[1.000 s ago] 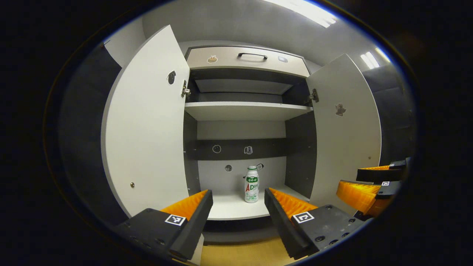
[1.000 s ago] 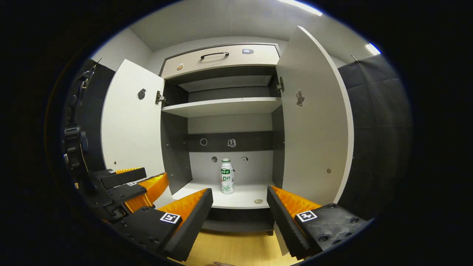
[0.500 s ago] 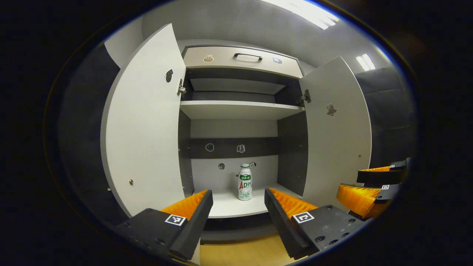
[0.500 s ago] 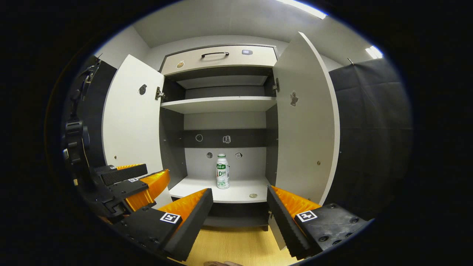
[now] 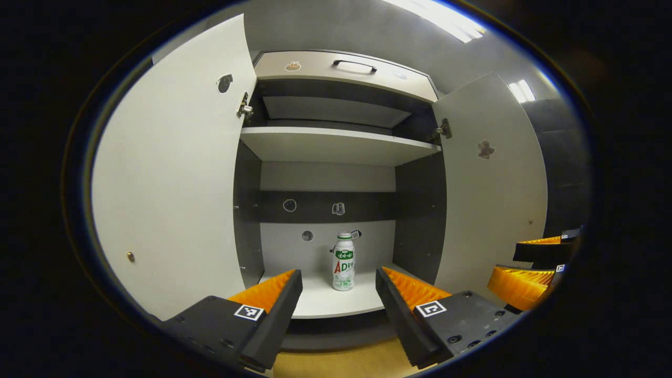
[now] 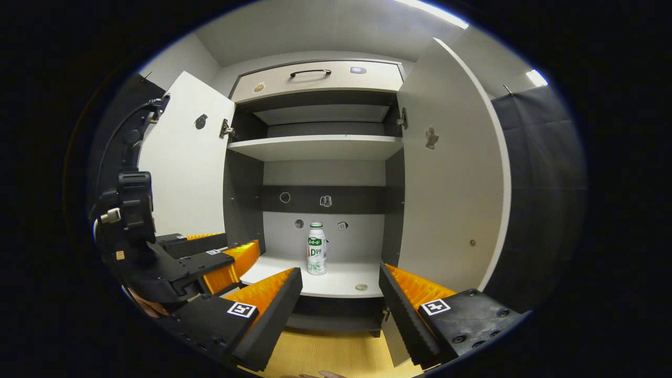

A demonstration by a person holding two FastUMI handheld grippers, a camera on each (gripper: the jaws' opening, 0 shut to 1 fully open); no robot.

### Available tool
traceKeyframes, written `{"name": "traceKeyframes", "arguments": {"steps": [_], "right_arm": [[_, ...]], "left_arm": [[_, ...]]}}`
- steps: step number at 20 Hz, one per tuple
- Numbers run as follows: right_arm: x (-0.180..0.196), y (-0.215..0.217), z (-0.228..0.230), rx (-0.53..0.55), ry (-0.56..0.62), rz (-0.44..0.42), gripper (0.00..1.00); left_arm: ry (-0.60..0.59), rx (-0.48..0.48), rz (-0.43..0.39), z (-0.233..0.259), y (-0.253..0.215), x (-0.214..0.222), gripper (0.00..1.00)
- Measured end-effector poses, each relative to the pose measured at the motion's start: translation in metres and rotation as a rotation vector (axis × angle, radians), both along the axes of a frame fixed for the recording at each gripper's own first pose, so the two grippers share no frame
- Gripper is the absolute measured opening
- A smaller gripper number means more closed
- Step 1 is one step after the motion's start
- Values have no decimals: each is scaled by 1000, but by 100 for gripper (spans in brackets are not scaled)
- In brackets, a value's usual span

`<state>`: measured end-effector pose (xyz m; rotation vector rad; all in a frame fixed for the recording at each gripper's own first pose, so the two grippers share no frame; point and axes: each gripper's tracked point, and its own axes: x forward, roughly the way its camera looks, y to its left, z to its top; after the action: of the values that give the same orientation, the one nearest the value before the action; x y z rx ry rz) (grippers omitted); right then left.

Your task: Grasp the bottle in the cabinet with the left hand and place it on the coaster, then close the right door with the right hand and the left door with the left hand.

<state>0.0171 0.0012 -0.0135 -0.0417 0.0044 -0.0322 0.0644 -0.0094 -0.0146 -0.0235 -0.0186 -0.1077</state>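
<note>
A small white bottle (image 5: 343,261) with a green cap and label stands upright at the back of the cabinet's lower shelf (image 5: 320,302), also seen as the bottle (image 6: 316,255) in the right gripper view. My left gripper (image 5: 338,277) is open in front of the shelf, its fingers framing the bottle from a distance with nothing between them. My right gripper (image 6: 340,279) is open too, farther back. The left gripper (image 6: 226,253) shows at the lower left of the right gripper view, held by a hand. The left door (image 5: 173,173) and the right door (image 5: 493,184) stand wide open.
An upper shelf (image 5: 336,144) and a closed drawer with a dark handle (image 5: 354,65) sit above. The right gripper (image 5: 530,266) shows open at the right edge. A small round disc (image 6: 360,287) lies near the shelf's front. A wooden surface (image 6: 336,357) lies below the cabinet.
My left gripper has moved forward toward the cabinet, so the left door and the bottle look larger. In the right gripper view the left gripper has advanced. Both stay open.
</note>
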Motion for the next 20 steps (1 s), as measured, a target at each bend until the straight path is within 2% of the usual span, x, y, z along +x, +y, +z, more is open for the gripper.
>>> {"name": "traceKeyframes", "arguments": {"steps": [7,10,13,17,20], "right_arm": [[59,0,-17,-41,4,102,98],[74,-12,-23,-61,3,86,98],[88,-13,-27,-69,5,101,98],[107,-10,-30,-75,-7,130,98],[121,-9,-32,-45,-8,144,98]], "left_arm": [[-58,16,-31,-17,-25,99,90],[-56,11,-62,-32,-33,135,89],[-31,49,-44,-51,-30,171,89],[-12,60,-77,-67,-40,204,89],[-3,111,-51,-77,-39,231,88]]}}
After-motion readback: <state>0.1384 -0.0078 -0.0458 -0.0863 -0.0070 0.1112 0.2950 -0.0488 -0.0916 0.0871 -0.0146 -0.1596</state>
